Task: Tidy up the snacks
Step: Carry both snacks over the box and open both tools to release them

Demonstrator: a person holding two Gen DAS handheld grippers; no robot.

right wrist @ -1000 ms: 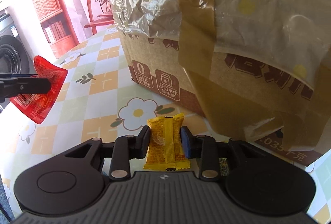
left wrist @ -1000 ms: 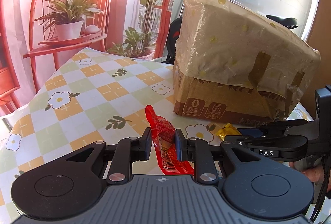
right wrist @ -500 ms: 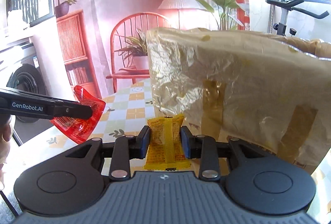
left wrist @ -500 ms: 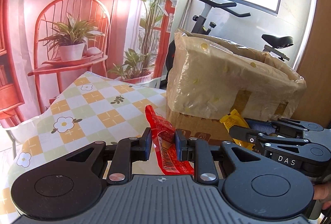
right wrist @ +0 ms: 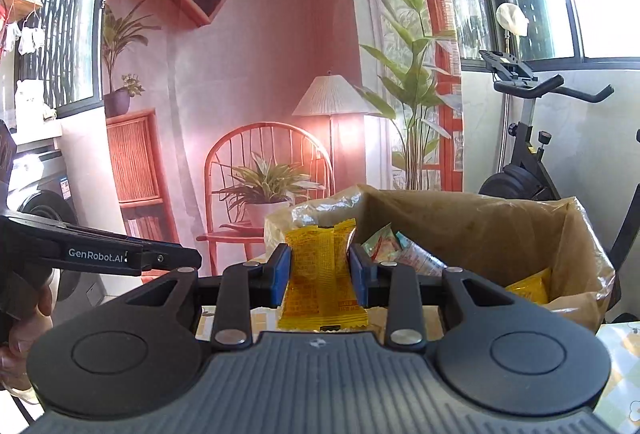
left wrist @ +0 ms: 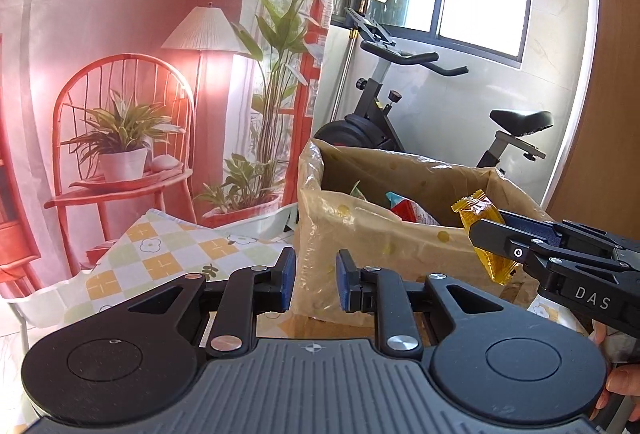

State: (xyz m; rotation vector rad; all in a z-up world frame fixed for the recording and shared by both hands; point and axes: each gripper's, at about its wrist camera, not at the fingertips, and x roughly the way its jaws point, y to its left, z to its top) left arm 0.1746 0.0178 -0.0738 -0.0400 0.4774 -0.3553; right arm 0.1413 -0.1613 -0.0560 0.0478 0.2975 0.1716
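Note:
A cardboard box lined with a brown plastic bag (left wrist: 360, 234) stands on the table, with several snack packets inside (right wrist: 400, 250). My left gripper (left wrist: 314, 278) is open and empty, raised in front of the box's near wall. My right gripper (right wrist: 320, 274) is shut on a yellow snack packet (right wrist: 320, 274) and holds it up at the box's rim. The same packet shows in the left wrist view (left wrist: 480, 234), at the box's right side. The red packet is not in view.
A checked floral tablecloth (left wrist: 160, 258) covers the table left of the box. An exercise bike (left wrist: 400, 105) stands behind the box by the window. A printed backdrop with chair and plants (left wrist: 120, 137) hangs behind the table.
Both grippers rose to the box's rim. My left gripper opened and the red packet is gone from it. The right gripper still holds the yellow packet.

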